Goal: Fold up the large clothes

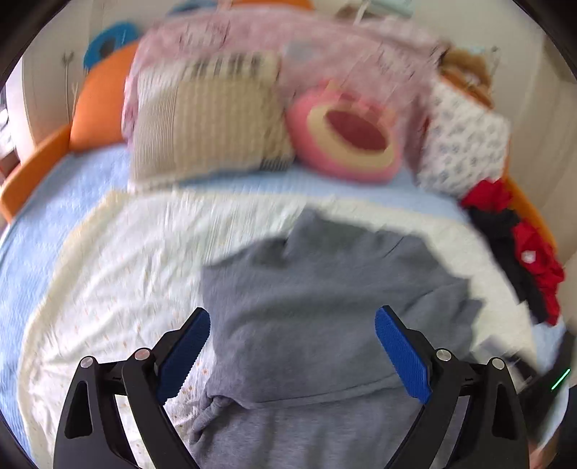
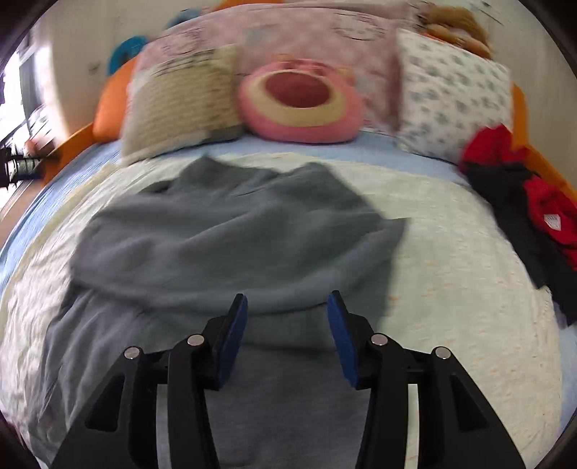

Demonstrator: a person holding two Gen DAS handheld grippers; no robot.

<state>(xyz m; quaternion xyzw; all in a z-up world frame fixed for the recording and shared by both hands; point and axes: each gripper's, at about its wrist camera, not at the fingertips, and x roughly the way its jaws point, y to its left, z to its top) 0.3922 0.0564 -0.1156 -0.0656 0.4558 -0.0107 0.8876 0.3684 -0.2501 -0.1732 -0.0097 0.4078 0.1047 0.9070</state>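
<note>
— While blurred throughout, still legible enough to list. Far left of bed?

— Orange bed frame (image 2: 108,108), curving round the head end. Beside it, striped beige pillow (image 2: 180,97), leaning on a pink patterned quilt (image 2: 313,32) heaped along the head.

— Next along?

— Pink round cushion (image 2: 299,104) with dark red centre, just right of the striped pillow. Then white pillow with blue print (image 2: 450,97), propped upright. Right edge: red and black garment (image 2: 523,187), bunched against the frame.

— Bedding underneath?

— Light blue sheet (image 1: 54,202); over it a pale cream blanket (image 2: 450,252), spread flat.

— Task item?

— Grey sweatshirt (image 2: 234,234), lying on the cream blanket at mid-bed, upper part doubled over onto the lower with a soft rolled fold line across. Knotted drawstring (image 1: 212,404) visible at lower left in the left wrist view.

— Tools?

— Left gripper (image 1: 292,355): blue pads (image 1: 184,353) spread wide, nothing between them, grey fabric below. Right gripper (image 2: 288,339): pads partly apart, clear of the cloth, over the near half of the sweatshirt. Neither pressing on anything.
</note>
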